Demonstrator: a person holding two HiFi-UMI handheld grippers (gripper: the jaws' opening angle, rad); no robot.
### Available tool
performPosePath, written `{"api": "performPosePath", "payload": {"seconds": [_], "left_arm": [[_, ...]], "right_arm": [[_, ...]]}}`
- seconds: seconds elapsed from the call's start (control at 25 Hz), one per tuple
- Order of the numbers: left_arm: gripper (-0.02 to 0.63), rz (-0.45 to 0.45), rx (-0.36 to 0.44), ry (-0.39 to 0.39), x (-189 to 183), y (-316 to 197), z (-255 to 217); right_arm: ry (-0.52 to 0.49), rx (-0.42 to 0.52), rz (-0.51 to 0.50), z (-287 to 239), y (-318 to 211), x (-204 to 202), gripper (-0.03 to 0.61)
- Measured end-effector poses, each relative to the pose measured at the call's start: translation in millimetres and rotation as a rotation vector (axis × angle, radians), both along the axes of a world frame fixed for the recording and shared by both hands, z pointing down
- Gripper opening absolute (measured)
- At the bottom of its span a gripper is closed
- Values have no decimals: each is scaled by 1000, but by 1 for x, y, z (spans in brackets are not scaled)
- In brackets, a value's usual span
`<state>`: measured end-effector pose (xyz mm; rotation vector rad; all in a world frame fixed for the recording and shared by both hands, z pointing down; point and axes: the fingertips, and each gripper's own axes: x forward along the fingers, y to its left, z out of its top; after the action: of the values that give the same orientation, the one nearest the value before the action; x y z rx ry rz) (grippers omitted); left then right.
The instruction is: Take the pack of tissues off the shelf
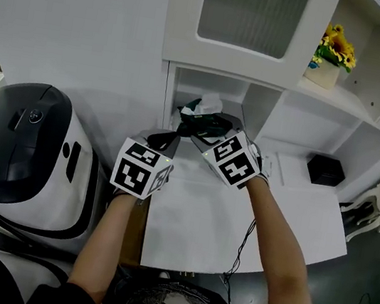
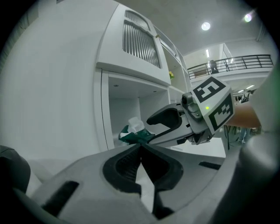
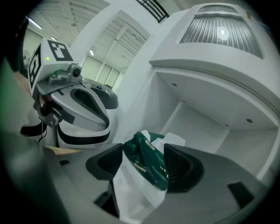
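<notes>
The pack of tissues [image 1: 203, 119] is dark green with a white tissue sticking out of its top, and it sits at the front of the low shelf compartment [image 1: 257, 97]. My right gripper [image 1: 199, 129] reaches into that opening. In the right gripper view the green pack [image 3: 151, 162] is crumpled between the two dark fingers [image 3: 183, 168], with the right gripper [image 3: 144, 158] shut on it. My left gripper [image 1: 166, 141] hovers just left of the opening; its jaws [image 2: 141, 148] meet with nothing between them. From there the pack [image 2: 134, 134] shows ahead, held by the right gripper [image 2: 162, 127].
A large white and black machine [image 1: 28, 149] stands at the left. The white desk top [image 1: 235, 227] lies below the shelf, with a black box [image 1: 325, 170] at its right. A pot of sunflowers [image 1: 333, 56] stands on a higher shelf. A ribbed cabinet door [image 1: 253, 14] hangs above the compartment.
</notes>
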<state>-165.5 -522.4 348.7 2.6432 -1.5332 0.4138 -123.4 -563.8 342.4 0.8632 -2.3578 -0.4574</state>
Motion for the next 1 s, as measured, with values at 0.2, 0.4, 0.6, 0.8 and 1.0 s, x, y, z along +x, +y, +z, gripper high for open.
{"api": "performPosePath", "payload": {"seconds": [0.2, 0.4, 0.6, 0.8, 1.0], "left_arm": [[6, 11, 5, -3, -2, -6, 0], [6, 12, 7, -6, -8, -12, 3], [6, 1, 7, -1, -17, -16, 4], [6, -4, 7, -2, -23, -20, 7], [6, -4, 6, -2, -25, -22, 8]], "right_arm": [[89, 1, -26, 12, -14, -7, 285], [138, -23, -55, 23, -25, -16, 281], [204, -25, -71, 32, -34, -20, 255], [212, -43, -79, 42, -38, -23, 196], [224, -51, -99, 46, -36, -27, 118]]}}
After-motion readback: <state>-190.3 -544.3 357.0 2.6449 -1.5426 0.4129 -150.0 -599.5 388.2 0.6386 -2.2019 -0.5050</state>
